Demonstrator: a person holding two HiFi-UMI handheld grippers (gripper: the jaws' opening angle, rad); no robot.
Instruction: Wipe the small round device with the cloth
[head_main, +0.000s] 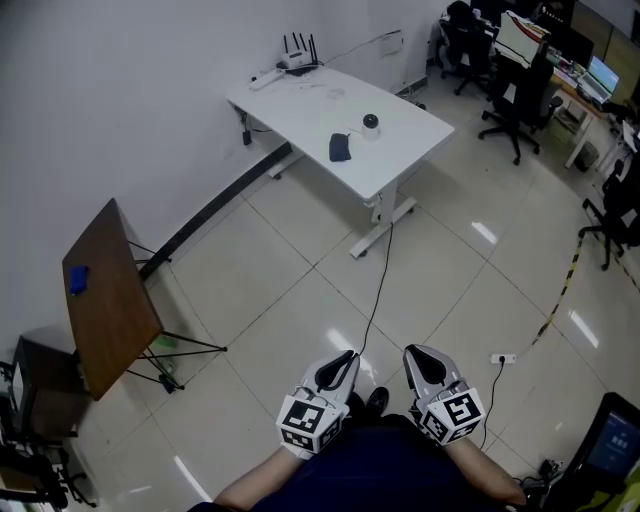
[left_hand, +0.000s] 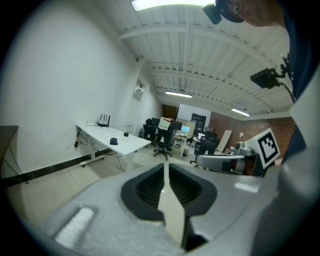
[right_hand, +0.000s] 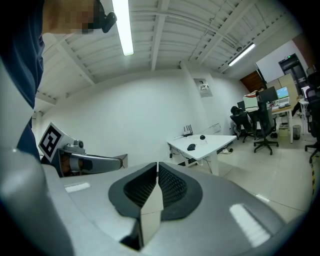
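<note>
The white counter stands well apart from the person, across the floor. The left gripper and the right gripper are close to the body, each with jaws pressed together on nothing. On the counter lies the dark cloth, just beside it the small round device. I judge the wiping not yet begun: everything is left to do

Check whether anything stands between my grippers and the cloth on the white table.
Nothing visible blocks the way. Between the left gripper, the right gripper and the table holding the cloth lies tiled floor, crossed only by a thin cable.
</note>
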